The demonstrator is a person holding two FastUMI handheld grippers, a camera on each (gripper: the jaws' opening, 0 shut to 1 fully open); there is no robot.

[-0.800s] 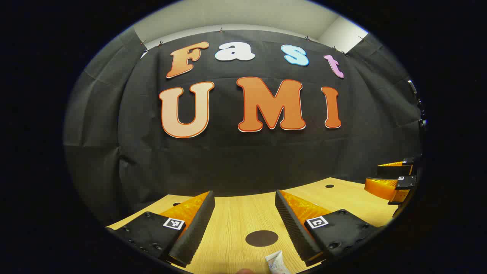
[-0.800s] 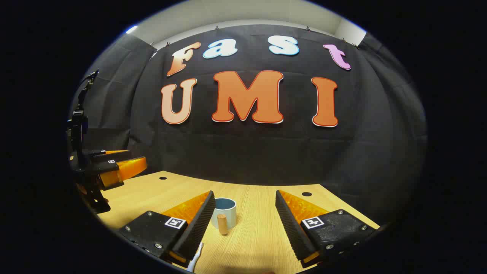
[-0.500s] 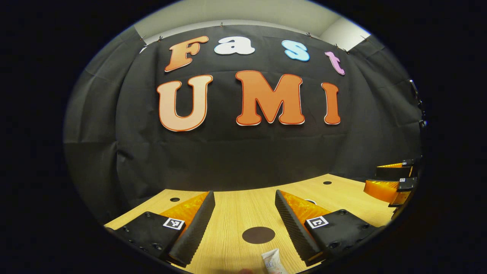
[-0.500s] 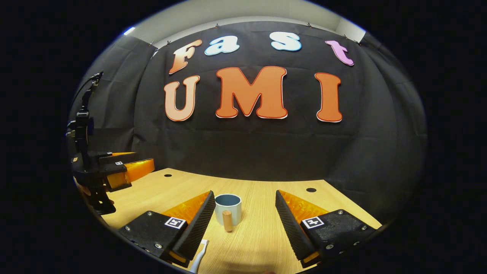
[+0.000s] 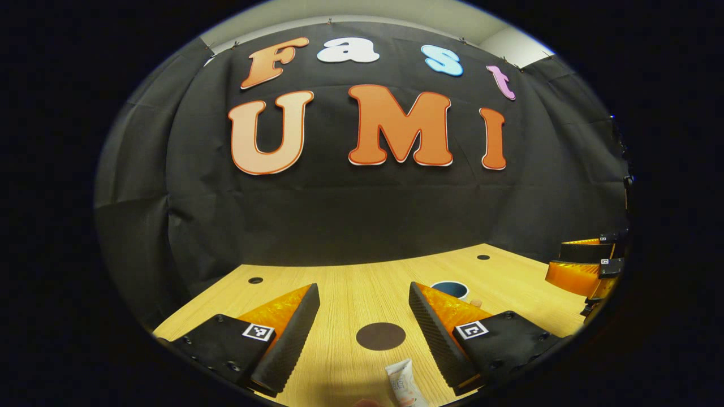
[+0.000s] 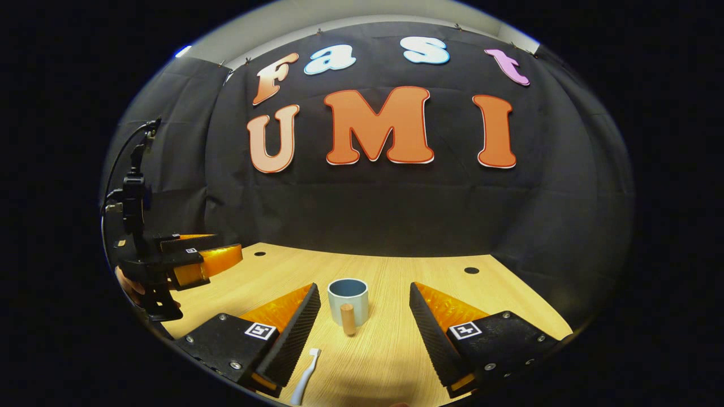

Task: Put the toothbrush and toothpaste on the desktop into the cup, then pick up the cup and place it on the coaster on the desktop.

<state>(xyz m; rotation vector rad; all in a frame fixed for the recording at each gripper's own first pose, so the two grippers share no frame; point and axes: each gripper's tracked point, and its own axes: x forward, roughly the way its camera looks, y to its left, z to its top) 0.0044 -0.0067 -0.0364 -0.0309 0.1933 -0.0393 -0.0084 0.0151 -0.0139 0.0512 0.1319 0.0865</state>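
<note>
Both grippers are held with fingers spread above the desktop [image 6: 396,350]: left gripper [image 5: 365,316] over coaster [image 5: 380,336] and toothpaste [image 5: 403,384], right gripper [image 6: 365,316] facing cup [image 6: 348,301], toothbrush [image 6: 305,381] nearby.

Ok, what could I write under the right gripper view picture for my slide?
Open right gripper hovers over the desktop, toothbrush near its fingers, empty cup ahead.

Both views look low across the desktop [image 5: 350,282] toward the booth wall [image 6: 367,203]
</note>
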